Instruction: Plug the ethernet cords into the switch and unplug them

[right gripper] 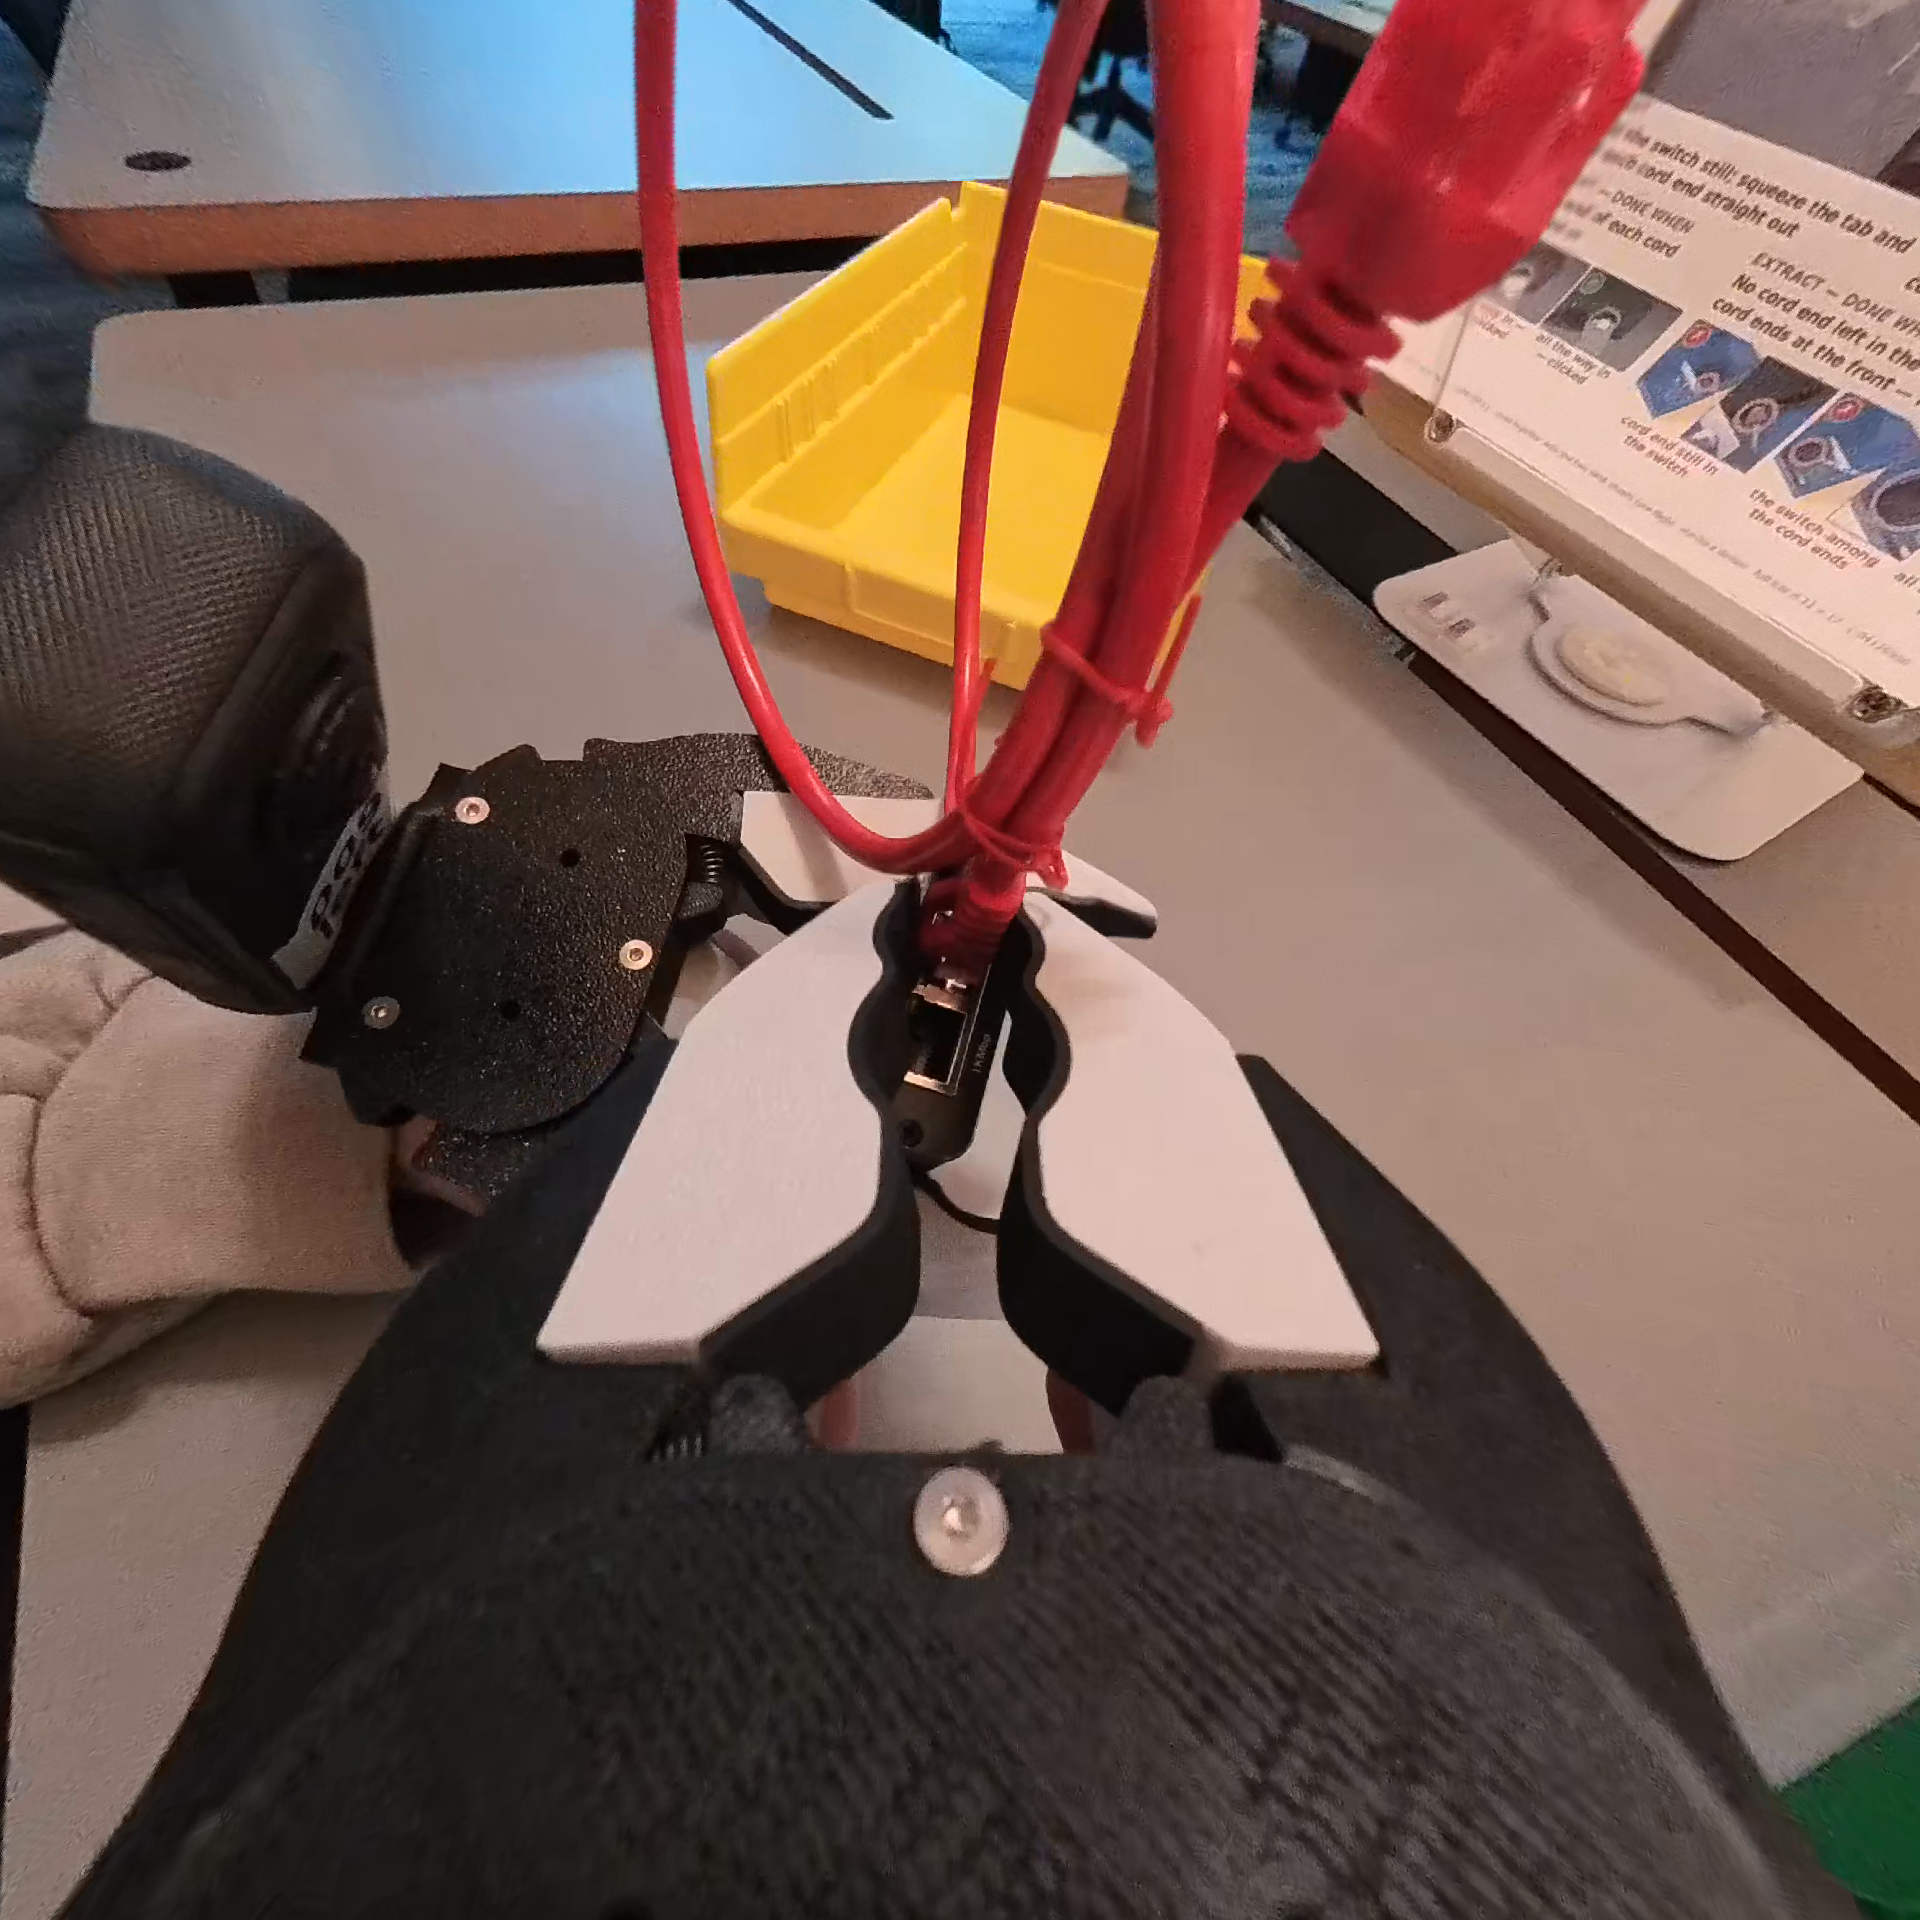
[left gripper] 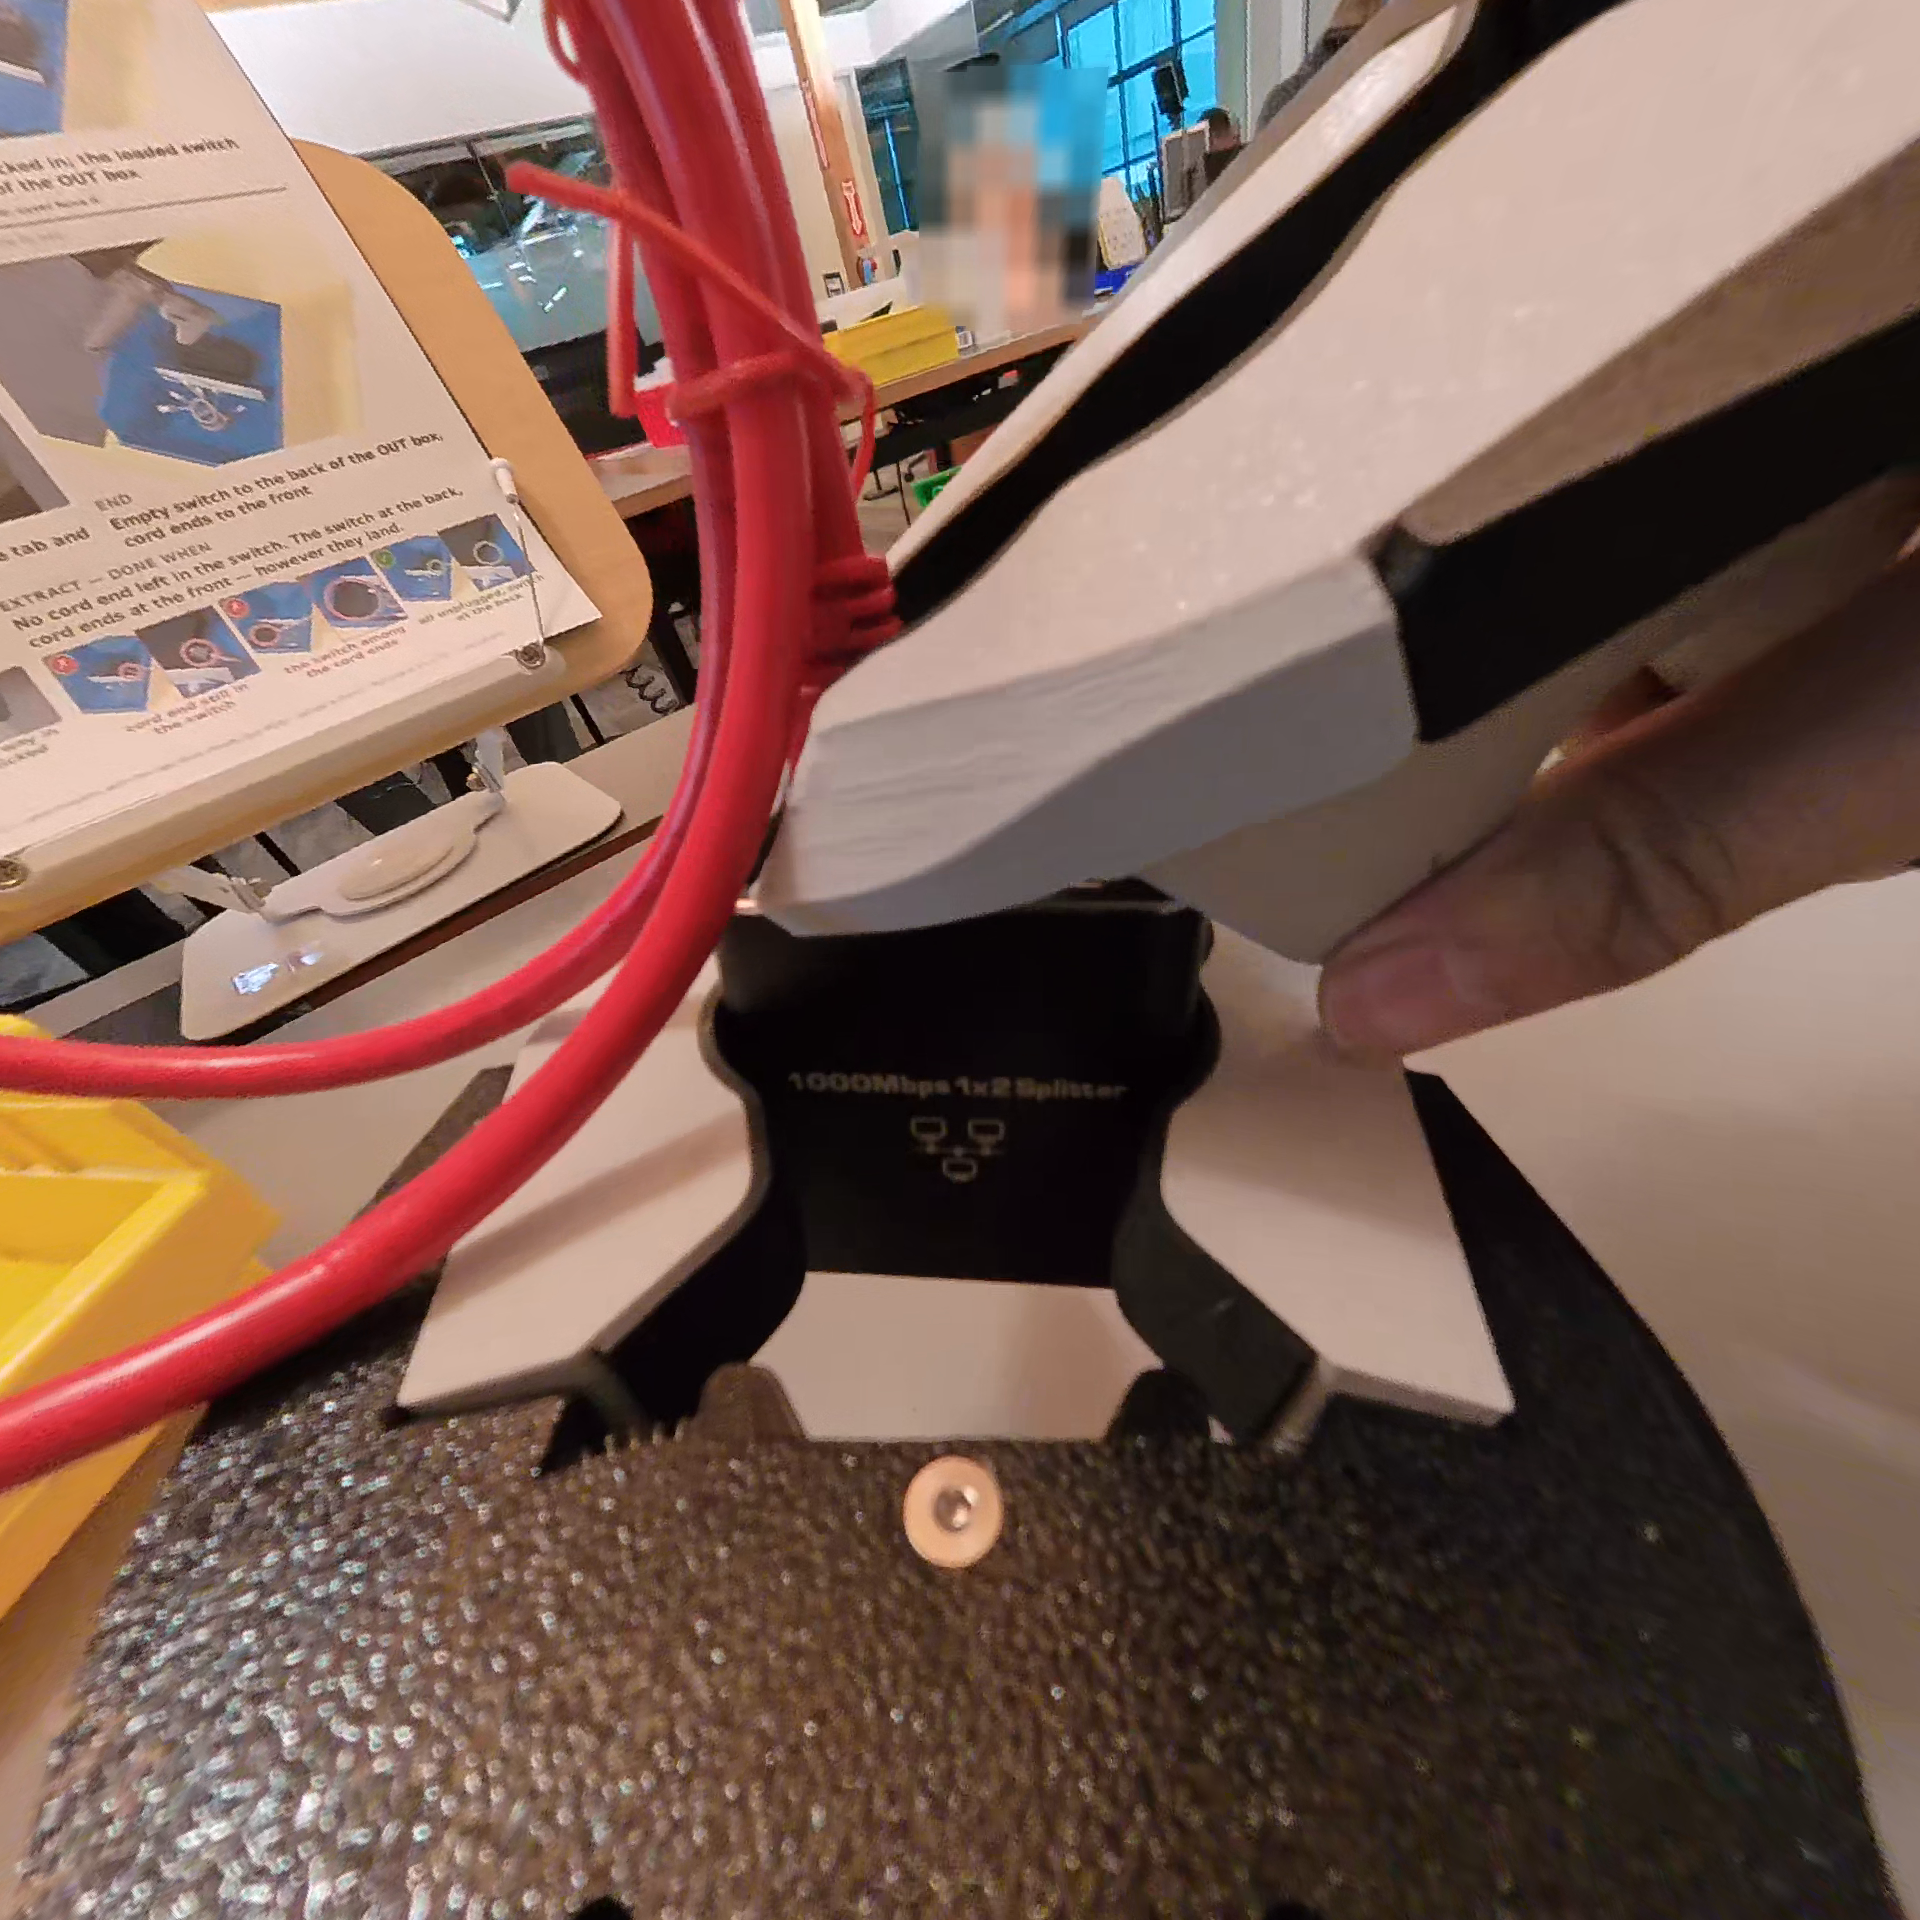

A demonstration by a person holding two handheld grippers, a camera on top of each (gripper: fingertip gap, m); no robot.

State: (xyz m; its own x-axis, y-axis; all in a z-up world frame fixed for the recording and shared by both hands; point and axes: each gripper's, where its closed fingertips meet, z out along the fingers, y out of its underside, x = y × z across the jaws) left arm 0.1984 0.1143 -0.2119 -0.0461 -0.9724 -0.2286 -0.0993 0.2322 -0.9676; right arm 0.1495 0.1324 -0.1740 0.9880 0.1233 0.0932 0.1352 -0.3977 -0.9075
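Observation:
The black switch [left gripper: 961,1195] is clamped between the fingers of my left gripper [left gripper: 966,997], which is shut on it. My right gripper [right gripper: 961,904] is shut on a red cord end [right gripper: 961,920] at the switch's [right gripper: 951,1060] far port. How deep the plug sits is hidden. An empty port shows beside it. In the left wrist view the right gripper [left gripper: 831,810] covers the switch's far end. The red cord bundle [left gripper: 727,623] loops upward, tied with red ties. The free second plug [right gripper: 1455,156] hangs at the top right. The left gripper [right gripper: 790,831] comes in from the left.
A yellow bin [right gripper: 914,499] stands on the grey table [right gripper: 468,520] beyond the grippers; its edge shows at the left [left gripper: 104,1247]. An instruction sheet on a white stand [left gripper: 260,468] stands at the right [right gripper: 1714,364]. A hand [left gripper: 1558,935] holds the right gripper. Across from one pair of fingers to the other is roughly 6 cm.

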